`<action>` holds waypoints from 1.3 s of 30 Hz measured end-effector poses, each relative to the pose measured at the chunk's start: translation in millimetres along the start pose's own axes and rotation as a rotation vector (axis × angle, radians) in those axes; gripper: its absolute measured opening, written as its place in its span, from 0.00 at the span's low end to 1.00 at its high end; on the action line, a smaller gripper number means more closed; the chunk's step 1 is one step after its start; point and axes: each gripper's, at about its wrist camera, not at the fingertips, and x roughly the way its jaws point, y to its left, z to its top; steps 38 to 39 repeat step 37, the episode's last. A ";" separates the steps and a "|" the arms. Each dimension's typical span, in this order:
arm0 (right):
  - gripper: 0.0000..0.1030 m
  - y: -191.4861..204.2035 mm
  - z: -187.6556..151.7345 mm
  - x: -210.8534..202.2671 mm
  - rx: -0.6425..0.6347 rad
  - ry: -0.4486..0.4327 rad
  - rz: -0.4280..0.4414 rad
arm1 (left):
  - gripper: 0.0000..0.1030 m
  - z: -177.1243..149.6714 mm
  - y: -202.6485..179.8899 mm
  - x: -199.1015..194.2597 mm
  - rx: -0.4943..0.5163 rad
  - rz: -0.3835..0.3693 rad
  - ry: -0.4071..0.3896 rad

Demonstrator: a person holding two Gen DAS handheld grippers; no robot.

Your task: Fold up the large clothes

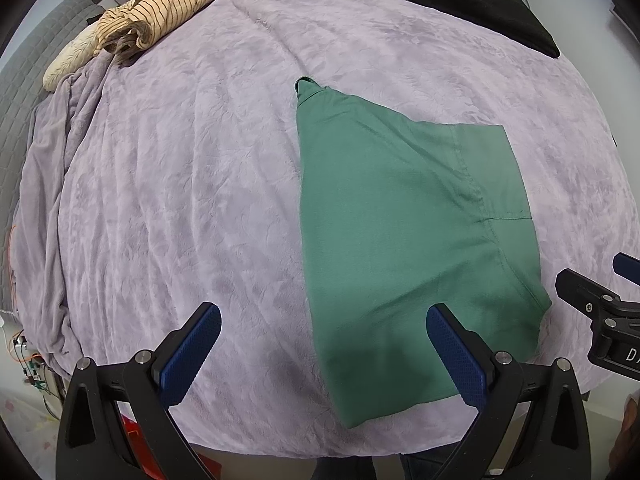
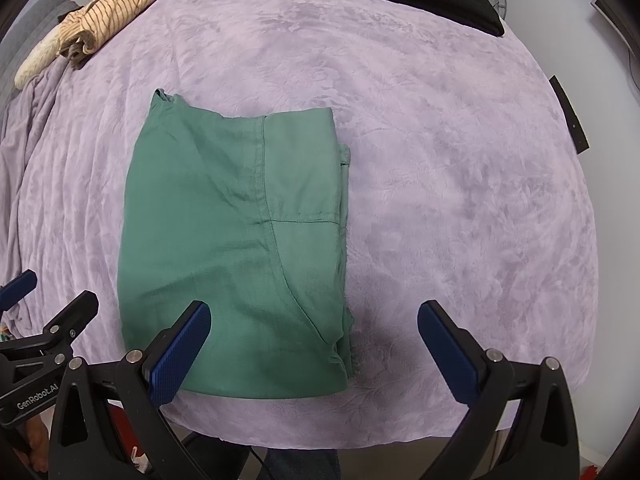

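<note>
A green garment [image 1: 408, 240] lies folded into a rough rectangle on the lilac blanket [image 1: 180, 184], near the bed's front edge; in the right wrist view the green garment [image 2: 236, 248] sits left of centre. My left gripper [image 1: 324, 320] hovers open above the garment's near left corner, nothing between its blue pads. My right gripper [image 2: 314, 316] is open too, above the garment's near right edge, empty. Each gripper shows at the other view's side: the right gripper [image 1: 600, 300] and the left gripper [image 2: 44, 320].
A crumpled beige striped garment [image 1: 152, 20] lies at the bed's far left, a folded black garment [image 1: 480, 4] at the far right. The blanket [image 2: 460, 160] has bare room right of the green garment. Cables and a red object [image 1: 132, 432] sit on the floor below the bed's edge.
</note>
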 end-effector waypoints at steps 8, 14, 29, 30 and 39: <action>1.00 0.6 0.3 0.1 0.000 0.000 0.000 | 1.00 0.7 0.1 0.2 0.000 0.000 0.001; 1.00 1.4 0.5 0.1 0.000 0.002 0.000 | 1.00 -0.8 0.6 0.4 -0.001 0.007 -0.003; 1.00 4.6 1.4 3.9 -0.015 0.009 -0.001 | 1.00 0.1 5.6 3.5 -0.033 0.018 0.008; 1.00 4.5 2.0 4.1 -0.015 0.010 -0.001 | 1.00 0.8 5.0 3.8 -0.034 0.015 0.011; 1.00 3.5 4.1 5.7 -0.018 0.012 0.001 | 1.00 2.9 1.6 1.8 -0.023 0.007 0.000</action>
